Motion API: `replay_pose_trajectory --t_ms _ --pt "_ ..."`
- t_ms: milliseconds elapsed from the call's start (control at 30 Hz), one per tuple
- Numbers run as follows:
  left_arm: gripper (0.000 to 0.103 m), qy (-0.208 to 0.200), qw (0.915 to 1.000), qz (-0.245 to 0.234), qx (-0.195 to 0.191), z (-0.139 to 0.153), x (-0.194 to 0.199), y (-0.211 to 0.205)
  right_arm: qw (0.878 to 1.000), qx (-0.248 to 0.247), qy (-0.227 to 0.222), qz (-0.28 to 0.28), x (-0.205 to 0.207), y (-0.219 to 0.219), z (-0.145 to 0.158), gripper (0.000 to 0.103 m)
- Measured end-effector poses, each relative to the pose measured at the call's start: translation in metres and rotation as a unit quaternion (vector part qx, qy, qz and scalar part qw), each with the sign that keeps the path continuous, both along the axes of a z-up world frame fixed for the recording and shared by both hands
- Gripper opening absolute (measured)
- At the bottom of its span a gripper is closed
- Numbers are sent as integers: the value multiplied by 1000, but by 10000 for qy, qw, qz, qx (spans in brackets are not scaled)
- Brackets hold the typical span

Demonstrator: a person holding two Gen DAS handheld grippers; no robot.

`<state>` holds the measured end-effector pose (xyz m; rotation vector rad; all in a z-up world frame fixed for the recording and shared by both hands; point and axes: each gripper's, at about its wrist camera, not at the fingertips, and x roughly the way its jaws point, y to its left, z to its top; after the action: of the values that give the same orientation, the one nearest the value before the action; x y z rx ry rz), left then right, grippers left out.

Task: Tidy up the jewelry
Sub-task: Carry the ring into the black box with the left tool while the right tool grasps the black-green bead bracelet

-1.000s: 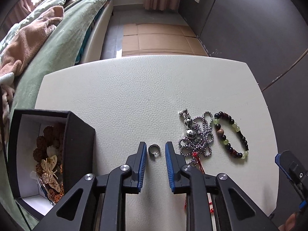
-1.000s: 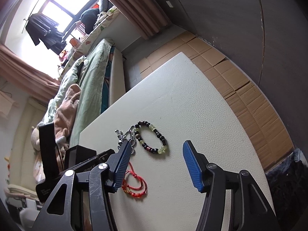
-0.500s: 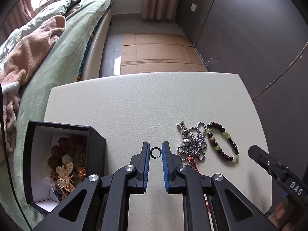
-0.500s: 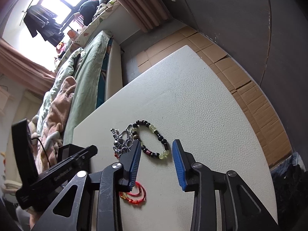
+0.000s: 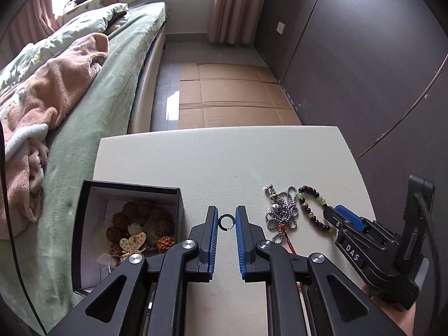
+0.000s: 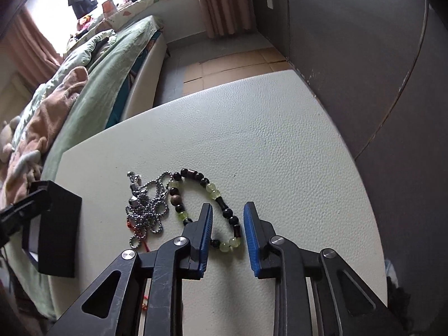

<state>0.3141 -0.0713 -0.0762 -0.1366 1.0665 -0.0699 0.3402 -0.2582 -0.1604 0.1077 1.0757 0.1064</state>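
My left gripper point(image 5: 226, 219) is shut on a small silver ring point(image 5: 226, 221) and holds it above the white table point(image 5: 218, 162). To its left stands an open black jewelry box point(image 5: 123, 224) with brown beads and a gold butterfly piece inside. A silver ball chain point(image 5: 281, 212) and a green-and-black bead bracelet point(image 5: 313, 210) lie to the right. My right gripper point(image 6: 227, 215) is open, its fingers either side of the bracelet's point(image 6: 208, 204) near part. The chain point(image 6: 148, 204) lies left of it.
A red cord point(image 5: 288, 242) lies under the chain's near end. A bed with green and tan blankets point(image 5: 70, 84) runs along the table's left side. Cardboard point(image 5: 232, 98) covers the floor beyond. A dark wall point(image 5: 364, 70) stands to the right.
My left gripper closed on the ring and lifted it off the table. My right gripper narrowed and came down over the bead bracelet.
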Motion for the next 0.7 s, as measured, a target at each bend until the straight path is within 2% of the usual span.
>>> replay_pose_trajectory --t_ms 67,167,267,433,700 --pt "13 -60 10000 27 -14 7 -3 7 10000 83 21 33 -2 -1 1 10" --pt "13 -142 9999 58 -20 16 -7 19 9977 670 73 72 -5 -7 5 9" --pt "13 -223 9997 130 -30 23 -13 30 9947 996 -227 111 -11 -10 21 9" --pt "13 -281 9993 251 1 28 -18 49 9850 1656 -459 170 -14 -3 38 9" --pt "13 -318 9990 320 64 20 -22 71 9690 2218 -996 438 -25 20 71 9"
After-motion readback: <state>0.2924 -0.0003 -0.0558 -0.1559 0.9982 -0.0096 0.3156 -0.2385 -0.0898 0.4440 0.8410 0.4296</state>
